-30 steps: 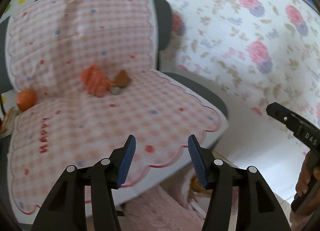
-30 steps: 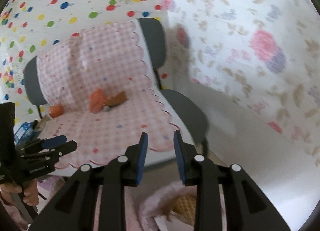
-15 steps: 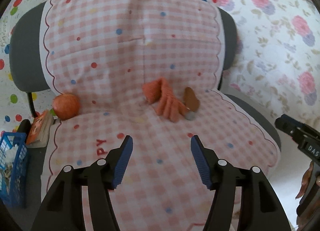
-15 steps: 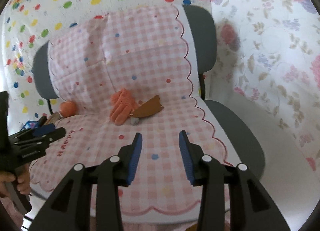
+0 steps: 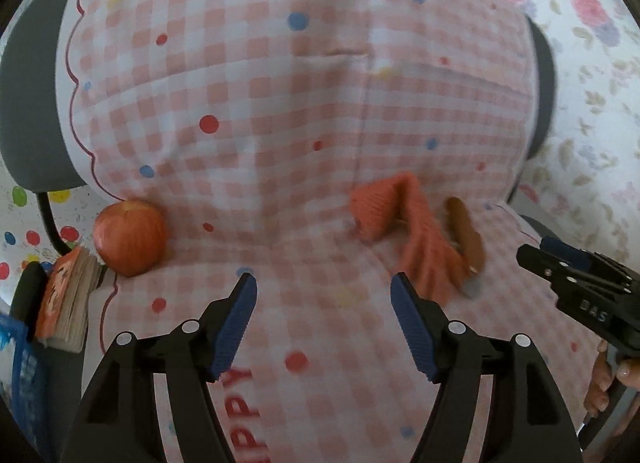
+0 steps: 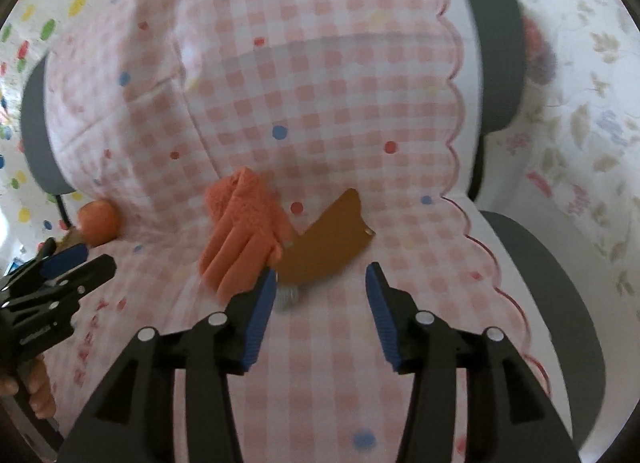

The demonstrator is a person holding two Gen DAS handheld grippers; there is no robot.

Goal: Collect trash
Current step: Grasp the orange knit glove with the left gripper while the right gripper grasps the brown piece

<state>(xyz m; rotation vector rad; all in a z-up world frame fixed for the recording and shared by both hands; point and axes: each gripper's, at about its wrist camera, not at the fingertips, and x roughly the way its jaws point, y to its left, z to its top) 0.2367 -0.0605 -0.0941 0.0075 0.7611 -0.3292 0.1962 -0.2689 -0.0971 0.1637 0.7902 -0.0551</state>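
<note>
Flat brown piece (image 6: 326, 249), stiff-looking, cardboard-like, with one notched end and a straight lower edge, lies on the chair seat near the crease where seat meets backrest. Touching its left edge: orange knitted glove (image 6: 244, 231), fuzzy ribbed texture, fingers splayed toward the camera, cuff folded over. Just below the brown piece sits a small grey crumpled lump (image 6: 287, 295), material not clear through blur. Right gripper (image 6: 320, 305) hovers just in front of these, fingers apart, ridged blue pads on black plastic arms, holding nothing; the left pad overlaps the grey lump in view. Left gripper (image 5: 324, 317) hovers over the seat centre, fingers wide apart and empty, glove off to its right. Seat and backrest are draped in a pink-and-white gingham cloth (image 5: 280, 111) with coloured dots and a scalloped red-stitched border; grey chair (image 6: 560, 283) padding shows at the edges. A round red apple (image 5: 130, 237), smooth skin, rests at the cloth's left edge in the crease, beside a thick worn book (image 5: 66, 299).
</note>
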